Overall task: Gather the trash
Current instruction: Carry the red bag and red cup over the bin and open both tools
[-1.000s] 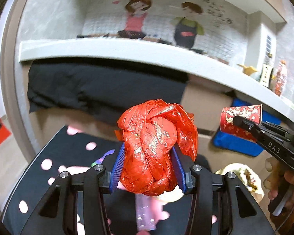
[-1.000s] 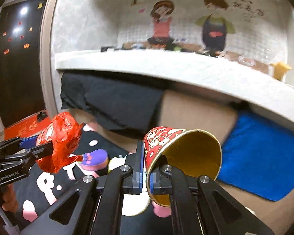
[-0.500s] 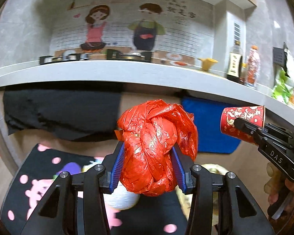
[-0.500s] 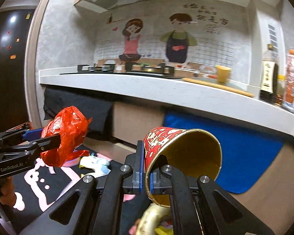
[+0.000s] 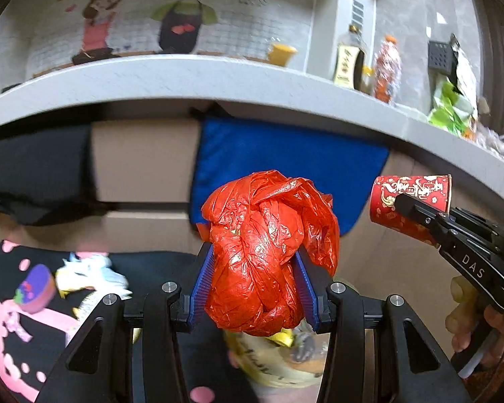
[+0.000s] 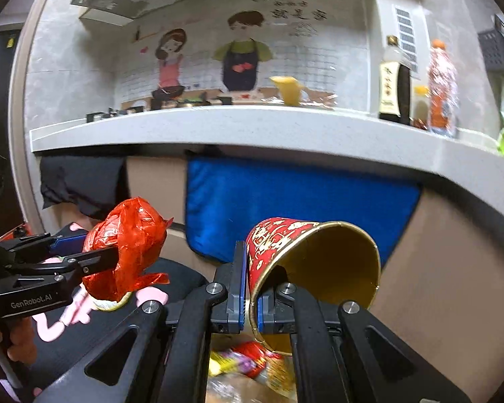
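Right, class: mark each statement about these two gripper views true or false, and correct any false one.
1. The left gripper holds a crumpled red plastic bag. True.
2. The right gripper is empty. False: its jaws pinch the wall of a red paper cup, one pad inside and one outside.
3. The cup's inside is gold. True.
4. A green cloth hangs below the countertop. False: the blue cloth hangs there, with a black cloth further left.
5. A dark sauce bottle stands on the countertop. True.
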`<state>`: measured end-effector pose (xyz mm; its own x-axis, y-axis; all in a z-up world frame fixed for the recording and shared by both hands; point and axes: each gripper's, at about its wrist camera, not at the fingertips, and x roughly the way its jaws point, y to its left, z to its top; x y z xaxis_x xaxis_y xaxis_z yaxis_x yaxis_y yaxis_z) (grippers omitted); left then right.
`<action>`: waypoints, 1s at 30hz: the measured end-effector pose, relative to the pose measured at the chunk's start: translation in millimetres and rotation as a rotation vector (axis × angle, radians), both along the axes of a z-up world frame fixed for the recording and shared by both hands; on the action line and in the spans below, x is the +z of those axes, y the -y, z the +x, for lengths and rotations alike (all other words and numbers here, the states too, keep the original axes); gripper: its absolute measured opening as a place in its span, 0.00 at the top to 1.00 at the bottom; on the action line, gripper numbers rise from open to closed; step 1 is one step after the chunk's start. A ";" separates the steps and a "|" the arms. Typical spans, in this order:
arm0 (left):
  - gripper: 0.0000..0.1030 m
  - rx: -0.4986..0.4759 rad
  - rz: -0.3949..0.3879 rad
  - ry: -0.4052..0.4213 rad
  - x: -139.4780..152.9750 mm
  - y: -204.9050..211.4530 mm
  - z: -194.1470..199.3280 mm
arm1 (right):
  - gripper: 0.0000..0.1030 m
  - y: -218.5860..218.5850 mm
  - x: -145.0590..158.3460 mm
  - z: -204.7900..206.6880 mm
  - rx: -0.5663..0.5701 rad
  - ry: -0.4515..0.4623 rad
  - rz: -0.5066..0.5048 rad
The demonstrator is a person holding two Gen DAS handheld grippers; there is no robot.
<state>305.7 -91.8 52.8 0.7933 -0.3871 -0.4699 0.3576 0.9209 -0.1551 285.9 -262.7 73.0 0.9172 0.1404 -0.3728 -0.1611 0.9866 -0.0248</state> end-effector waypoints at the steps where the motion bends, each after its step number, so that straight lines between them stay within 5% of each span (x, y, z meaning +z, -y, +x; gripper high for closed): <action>1: 0.54 -0.007 0.002 -0.006 -3.4 5.1 2.1 | 0.97 4.0 -3.4 -0.2 -0.006 -0.004 0.000; 23: 0.54 -0.127 0.070 -0.256 -100.1 63.0 54.7 | 0.96 57.8 -82.3 33.0 -0.058 -0.161 0.080; 30: 0.52 -0.195 -0.010 -0.358 -127.7 66.9 81.9 | 0.96 65.5 -97.8 41.6 -0.070 -0.191 0.094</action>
<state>387.7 -158.7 -74.8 0.4914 -0.5204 -0.6984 0.4475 0.8388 -0.3102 327.5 -328.2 -24.8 0.8402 0.1211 -0.5286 -0.0853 0.9921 0.0917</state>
